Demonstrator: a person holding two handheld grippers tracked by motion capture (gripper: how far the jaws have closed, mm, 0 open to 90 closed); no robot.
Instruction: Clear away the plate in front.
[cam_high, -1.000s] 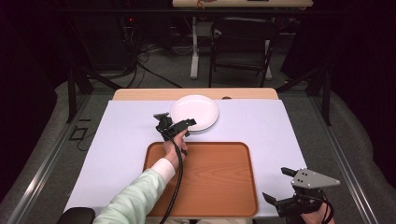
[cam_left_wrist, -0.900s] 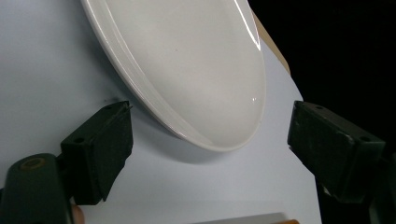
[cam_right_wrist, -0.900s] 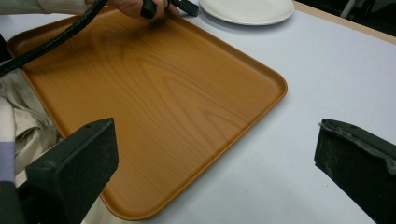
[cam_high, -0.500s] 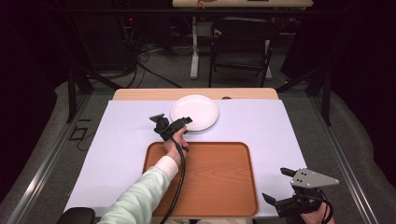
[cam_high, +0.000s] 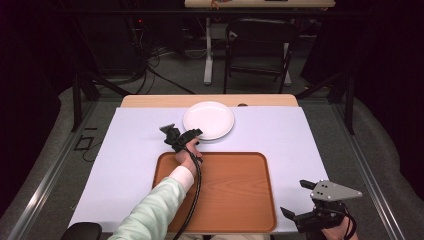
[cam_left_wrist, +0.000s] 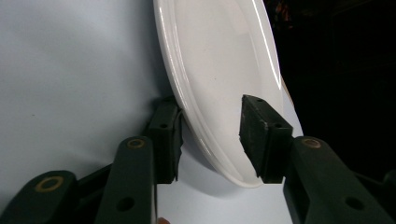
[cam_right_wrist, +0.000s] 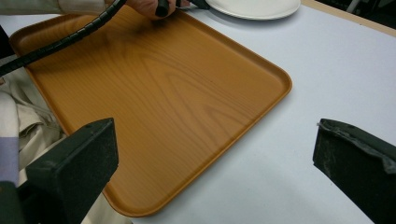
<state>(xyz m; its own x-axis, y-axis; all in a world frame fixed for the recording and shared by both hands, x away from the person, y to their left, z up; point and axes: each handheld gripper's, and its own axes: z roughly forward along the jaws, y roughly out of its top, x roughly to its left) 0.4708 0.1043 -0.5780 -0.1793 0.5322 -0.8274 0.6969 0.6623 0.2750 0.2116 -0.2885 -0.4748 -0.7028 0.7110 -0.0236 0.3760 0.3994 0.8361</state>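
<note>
Compared with a second ago, the left gripper (cam_high: 194, 135) has barely shifted: it was already at the near-left rim of the white plate (cam_high: 208, 120) and it has only settled a touch closer, so the reach looks finished and the grasp itself is the step in hand. The plate has not moved; it lies flat on the pale table cover (cam_high: 125, 150) at the far middle of the table, just beyond the far edge of the wooden tray (cam_high: 235, 195), with a narrow strip of cover between them. In the left gripper view the jaws stand narrowly apart and straddle the plate's rim (cam_left_wrist: 210, 154), one pad under it against the cover and the other above the plate's inner face; I judge them not yet clamped, since a gap shows between the upper pad and the plate. The tray sits near and to the right of that hand and is bare, a likely place for the plate to go. Farther right, at the near-right corner of the table, the right gripper (cam_high: 300, 200) hangs with its jaws spread wide, well apart from the plate, idle and looking across the tray (cam_right_wrist: 154, 102) toward it.
</note>
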